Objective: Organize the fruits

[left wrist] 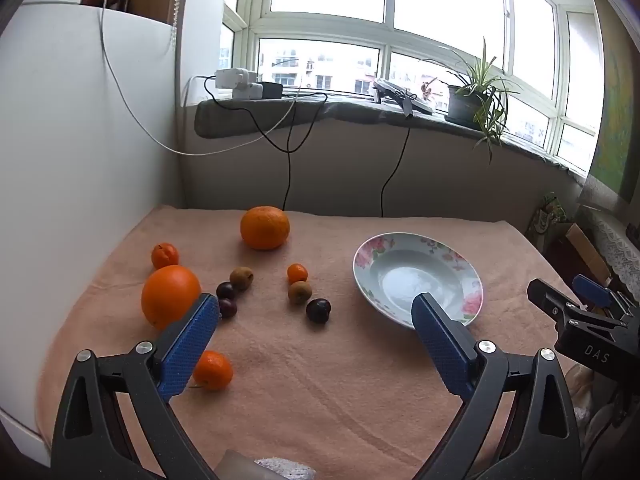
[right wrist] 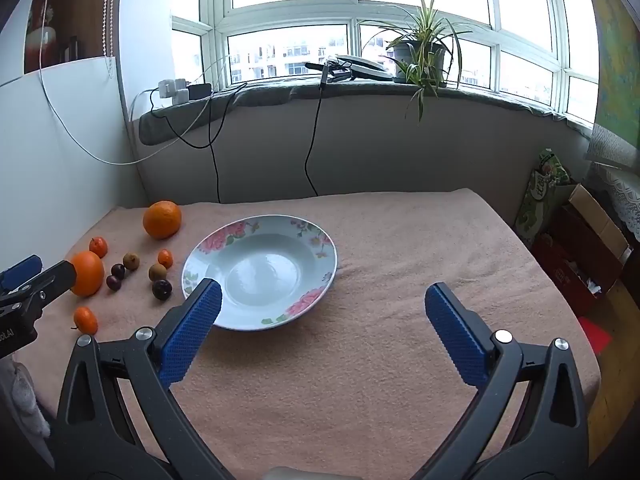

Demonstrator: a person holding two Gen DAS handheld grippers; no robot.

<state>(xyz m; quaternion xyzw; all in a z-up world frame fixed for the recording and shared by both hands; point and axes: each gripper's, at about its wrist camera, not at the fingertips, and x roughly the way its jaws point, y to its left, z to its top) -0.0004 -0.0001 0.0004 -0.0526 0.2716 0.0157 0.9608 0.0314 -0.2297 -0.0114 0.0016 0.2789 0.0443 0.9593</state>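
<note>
Item: scattered fruit on the peach terry-covered counter (left wrist: pixel 320 380), left of the empty floral-rimmed white ceramic plate (right wrist: pixel 320 246); nothing yet gathered. Left hand-held gripper (left wrist: pixel 316 320), jaws spread and empty, is the nearer, the dark round plum (left wrist: pixel 318 310) lying just ahead between its pads (no long axis to speak of); right hand-held gripper (right wrist: pixel 322 312), likewise spread and empty, faces the plate. Large smooth orange (left wrist: pixel 170 296) partly hidden behind the left pad; small brown fruits hard to identify.

cloth (left wrist: pixel 320 400): plain peach-pink | plate (right wrist: pixel 320 236): pale blue-white, pink flowers with green leaves on rim | large oranges (left wrist: pixel 265 227): bright orange | small citrus (left wrist: pixel 213 369): orange | plums (left wrist: pixel 318 310): dark purple | gripper pads (left wrist: pixel 188 344): blue, dotted texture, black frames
</note>
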